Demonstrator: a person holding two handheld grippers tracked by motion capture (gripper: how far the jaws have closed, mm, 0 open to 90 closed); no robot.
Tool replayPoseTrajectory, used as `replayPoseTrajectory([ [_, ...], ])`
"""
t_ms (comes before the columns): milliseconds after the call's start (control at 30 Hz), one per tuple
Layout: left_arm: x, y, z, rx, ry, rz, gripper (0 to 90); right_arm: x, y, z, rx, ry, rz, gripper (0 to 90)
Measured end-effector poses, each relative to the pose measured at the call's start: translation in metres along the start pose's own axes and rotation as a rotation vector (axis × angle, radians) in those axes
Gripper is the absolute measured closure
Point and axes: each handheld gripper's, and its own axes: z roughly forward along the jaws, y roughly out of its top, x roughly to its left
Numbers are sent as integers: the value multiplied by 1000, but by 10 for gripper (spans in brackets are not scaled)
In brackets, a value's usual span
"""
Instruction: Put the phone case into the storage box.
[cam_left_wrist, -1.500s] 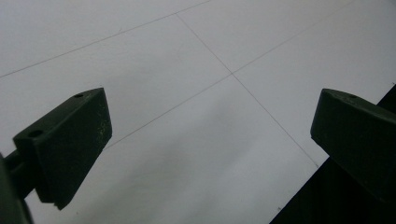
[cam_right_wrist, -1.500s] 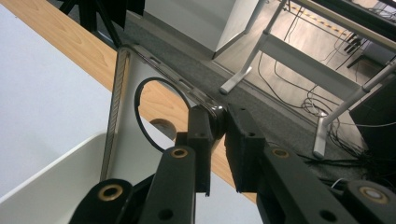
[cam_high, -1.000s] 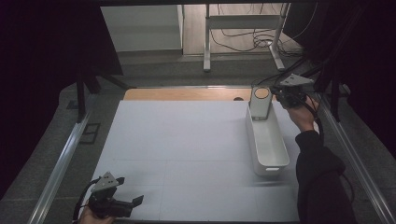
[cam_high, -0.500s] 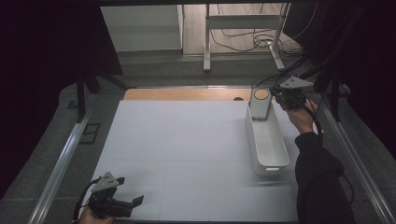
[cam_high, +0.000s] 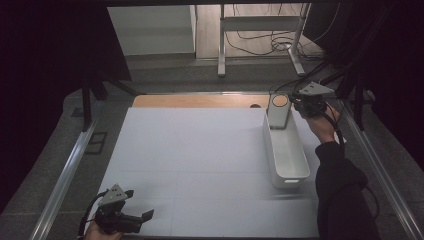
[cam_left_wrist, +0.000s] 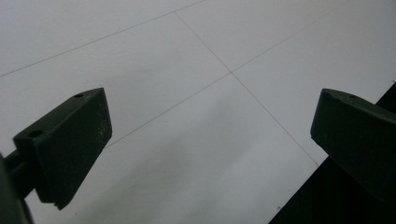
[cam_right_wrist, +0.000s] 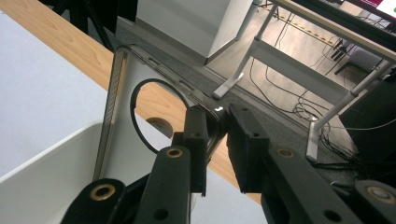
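Upright, right hand-held gripper (cam_right_wrist: 217, 140) apparently clamping flat white panel (cam_high: 278, 111) in bin (cam_high: 287, 152), left hand-held gripper (cam_left_wrist: 210, 140) agape

Left hand (cam_high: 92, 232) cut by the high view's bottom edge at 7 o'clock. Flat plate's (cam_right_wrist: 126, 116) lower part hidden inside the white bin (cam_high: 286, 150).

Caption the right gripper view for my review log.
Right gripper clamps the rim of a flat white panel with a round hole standing in the white plastic bin.
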Motion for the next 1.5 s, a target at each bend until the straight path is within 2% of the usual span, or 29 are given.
replayPoseTrajectory([
  [267,0,0,0,0,-2,2,0,1,0,2,3,-16,-7,751],
  [800,0,0,0,0,-1,1,0,1,0,2,9,-36,2,645],
  [967,0,0,0,-3,1,-1,0,-1,0,-1,11,-37,25,587],
  [1200,0,0,0,-3,1,1,0,-4,-1,-12,32,-6,85,501],
  [1267,0,0,0,-3,1,2,0,-5,-1,-14,38,-2,89,495],
  [1500,0,0,-1,-12,3,-2,0,-5,1,-28,68,36,164,449],
])
